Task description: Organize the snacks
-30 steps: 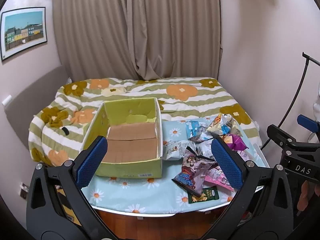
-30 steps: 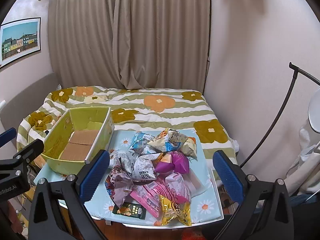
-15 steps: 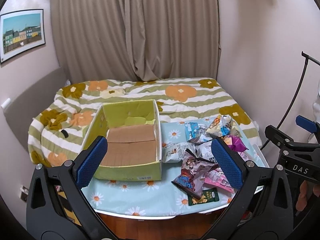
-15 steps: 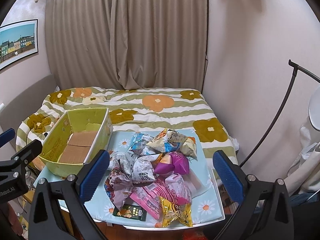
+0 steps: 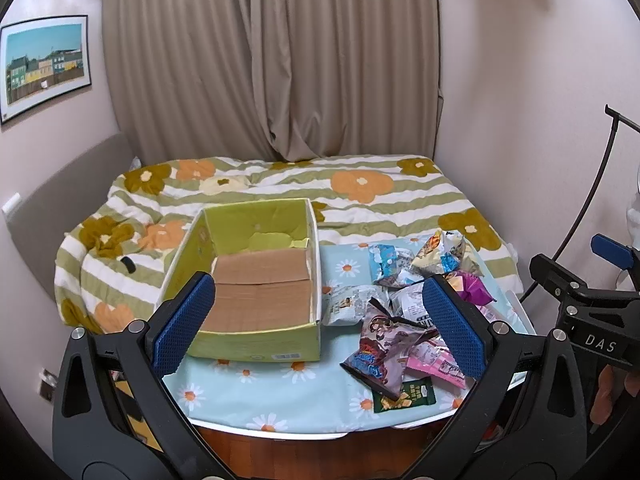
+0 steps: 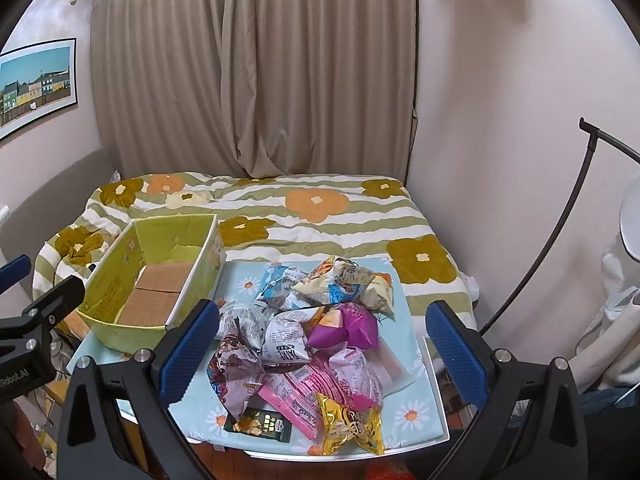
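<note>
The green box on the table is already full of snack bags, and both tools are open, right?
Not quite. The green box is empty; the left wrist view shows its bare cardboard floor. The snack bags lie piled beside it. Both tools, left and right, are open.

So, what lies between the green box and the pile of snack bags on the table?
Only bare daisy-print tablecloth: a narrow strip separates the green box from the snack bags, clearest in the left wrist view.

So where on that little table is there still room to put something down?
Inside the green box, which holds nothing. Also the bare cloth strip between the box and the table's near edge. The right half is crowded: the snack pile covers it nearly to the edge.
</note>
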The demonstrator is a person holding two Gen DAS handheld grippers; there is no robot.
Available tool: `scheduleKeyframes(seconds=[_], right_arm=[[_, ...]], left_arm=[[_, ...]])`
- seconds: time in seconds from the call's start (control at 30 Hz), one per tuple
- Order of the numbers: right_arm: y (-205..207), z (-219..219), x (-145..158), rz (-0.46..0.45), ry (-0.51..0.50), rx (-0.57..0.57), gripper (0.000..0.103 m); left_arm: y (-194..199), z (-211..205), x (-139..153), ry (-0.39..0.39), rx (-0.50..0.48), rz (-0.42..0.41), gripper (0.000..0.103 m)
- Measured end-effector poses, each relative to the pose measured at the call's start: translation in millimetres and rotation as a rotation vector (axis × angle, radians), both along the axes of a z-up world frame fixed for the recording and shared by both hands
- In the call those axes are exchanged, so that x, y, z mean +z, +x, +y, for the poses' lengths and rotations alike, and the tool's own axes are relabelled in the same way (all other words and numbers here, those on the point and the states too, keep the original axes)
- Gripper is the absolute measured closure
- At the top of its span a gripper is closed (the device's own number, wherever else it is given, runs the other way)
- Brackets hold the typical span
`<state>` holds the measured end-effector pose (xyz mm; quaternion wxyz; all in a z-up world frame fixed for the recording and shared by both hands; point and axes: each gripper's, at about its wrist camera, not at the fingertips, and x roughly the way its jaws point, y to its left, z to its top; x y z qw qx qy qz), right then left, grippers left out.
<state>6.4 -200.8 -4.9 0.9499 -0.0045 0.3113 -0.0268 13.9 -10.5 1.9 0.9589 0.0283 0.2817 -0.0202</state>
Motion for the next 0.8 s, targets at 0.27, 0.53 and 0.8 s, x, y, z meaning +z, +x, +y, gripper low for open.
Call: scheduleKeyframes(seconds=[0.27,0.53,0.8], right_arm=[[-1.0,2.1,-1.0,-0.001,-0.018,0.004,0.000],[0.1,0.6,0.3,-0.001,-0.015,0.005,0.000],[0.2,0.1,0.4,0.000,-0.016,0.006,0.000]], left_arm=[[5.7,1.0,1.0,-0.016,0.004,0.017,0.001],[6.6,0.6,-1.7,-0.015,0.002,0.015,0.001],[10.6,-1.1,-3.6,-0.023,0.000,0.024,0.001]])
